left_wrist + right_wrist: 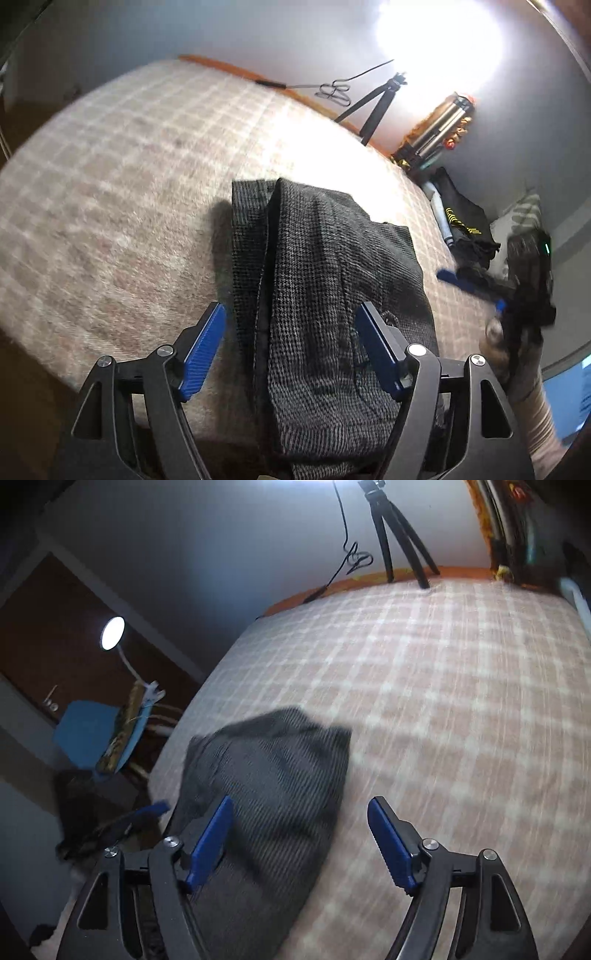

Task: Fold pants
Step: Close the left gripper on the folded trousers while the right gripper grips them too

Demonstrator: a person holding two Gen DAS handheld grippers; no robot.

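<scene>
Dark grey checked pants point(317, 295) lie folded in a long bundle on a plaid bed cover point(110, 184). My left gripper point(291, 325) is open, hovering over the near end of the pants with a blue pad on each side, holding nothing. The right gripper also shows at the right of the left wrist view point(469, 286), blurred. In the right wrist view the pants point(269, 782) lie at lower left on the plaid cover point(443, 701). My right gripper point(301, 819) is open and empty, its left pad over the pants' edge. The left gripper point(147, 810) shows blurred at left.
A black tripod point(373, 103) and a cable point(334, 90) stand at the bed's far edge by the wall. Bags and clutter point(461, 218) sit to the right of the bed. A lamp point(112, 633) and a blue chair point(88, 734) stand left of the bed.
</scene>
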